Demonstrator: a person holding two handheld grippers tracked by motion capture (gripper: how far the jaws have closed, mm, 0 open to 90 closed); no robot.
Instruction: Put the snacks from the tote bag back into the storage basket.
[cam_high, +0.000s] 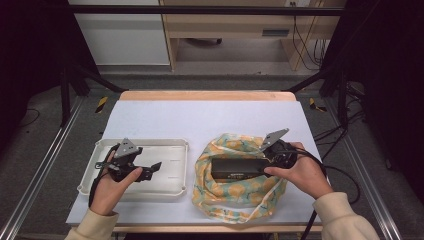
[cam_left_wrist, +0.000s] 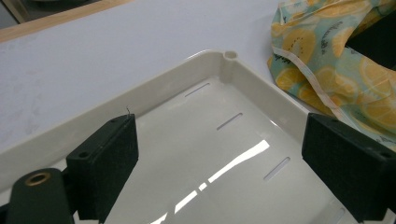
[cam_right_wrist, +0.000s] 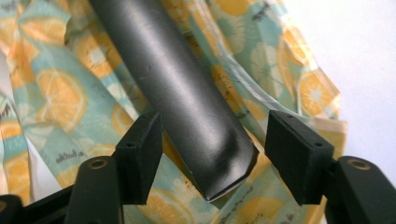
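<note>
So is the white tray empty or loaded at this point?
Empty. The white tray shows a bare slotted floor in the left gripper view, with the left gripper open above it and nothing between its jaws.

Both forearms reach in from the near edge, the left claw (cam_high: 150, 170) spread wide, the right claw (cam_high: 266, 159) parted, pointing inward.

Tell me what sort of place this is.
Probably a lab or workshop set up for recording: a white-topped table stands inside a dark metal frame, cables hang by the far wall, and a person works with handheld grippers over a tray and a patterned cloth bag.
</note>
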